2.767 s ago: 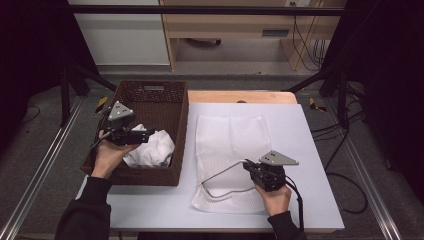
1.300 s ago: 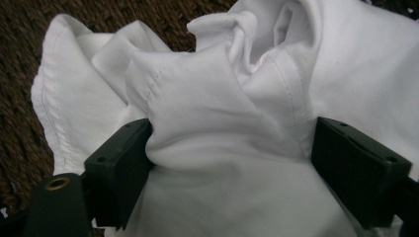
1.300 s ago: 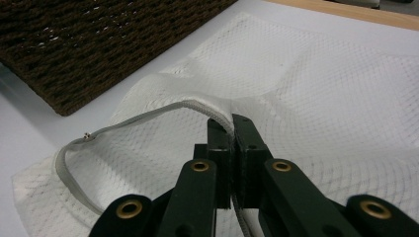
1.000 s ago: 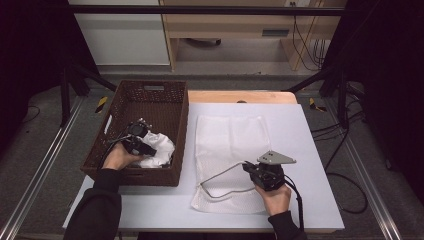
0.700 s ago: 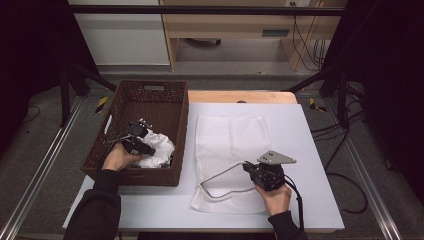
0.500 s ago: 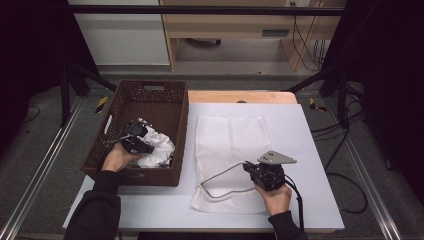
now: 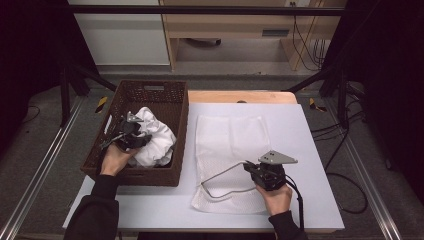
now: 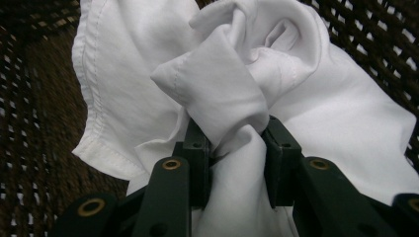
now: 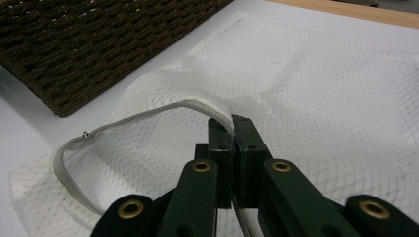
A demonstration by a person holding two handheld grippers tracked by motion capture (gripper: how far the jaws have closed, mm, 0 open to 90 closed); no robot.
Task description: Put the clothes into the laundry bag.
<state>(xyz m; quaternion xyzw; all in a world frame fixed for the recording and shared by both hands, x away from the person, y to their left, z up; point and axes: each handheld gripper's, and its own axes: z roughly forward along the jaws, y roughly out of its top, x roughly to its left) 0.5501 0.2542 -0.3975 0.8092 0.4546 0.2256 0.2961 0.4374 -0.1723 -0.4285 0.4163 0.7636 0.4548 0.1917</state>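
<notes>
- A white cloth lies bunched in the basket at the counter's left edge; a fold of it is pinched by the left hand-held gripper.
- The cloth is judged soft, light and limp, so a thick fold gives the surest hold.
- The mesh bag lies flat mid-counter; its zipper rim is clamped and held raised by the right hand-held gripper.
- The rim seems the bag's stiffest part.

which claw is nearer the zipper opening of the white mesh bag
Right. The right claw is shut on the grey zipper edge of the white mesh laundry bag, lifting it. The left claw is apart, inside the brown wicker basket, shut on the crumpled white cloth.
</notes>
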